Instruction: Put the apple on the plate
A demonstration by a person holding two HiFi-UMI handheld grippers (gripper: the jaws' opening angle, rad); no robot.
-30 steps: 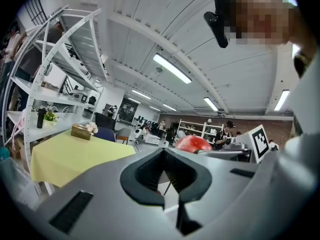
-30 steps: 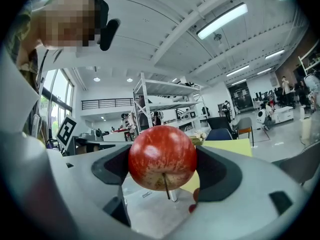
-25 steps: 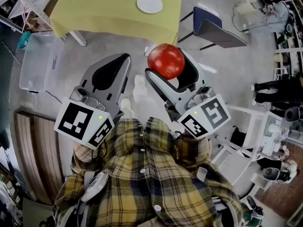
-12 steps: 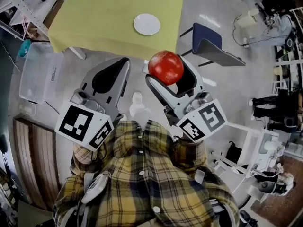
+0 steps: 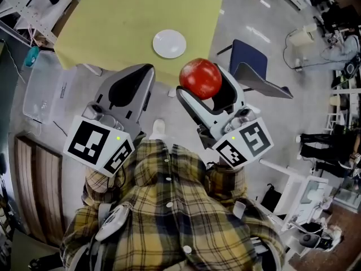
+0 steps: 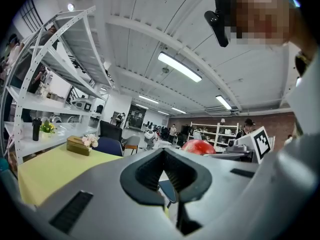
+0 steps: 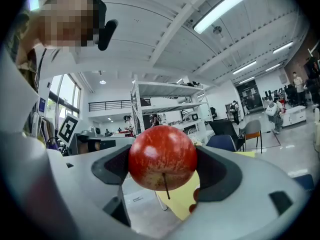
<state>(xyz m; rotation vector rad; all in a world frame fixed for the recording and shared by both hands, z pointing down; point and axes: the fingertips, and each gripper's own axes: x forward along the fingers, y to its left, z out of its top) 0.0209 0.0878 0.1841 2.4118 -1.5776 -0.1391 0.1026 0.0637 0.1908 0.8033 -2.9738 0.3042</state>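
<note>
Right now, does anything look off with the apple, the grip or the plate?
Nothing stands out. The apple sits centred between the right gripper's jaws, with no visible damage. The plate lies flat and bare on the yellow table. The left gripper is shut and empty.

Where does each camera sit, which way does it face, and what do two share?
Head view: on the person's head, steeply down at yellow table and plate; plaid shirt, both tongs show.
Left gripper view: on the left tongs, along shut, empty jaws into the room.
Right gripper view: on the right tongs, facing the clamped apple.
Shared: all three show the apple.
</note>
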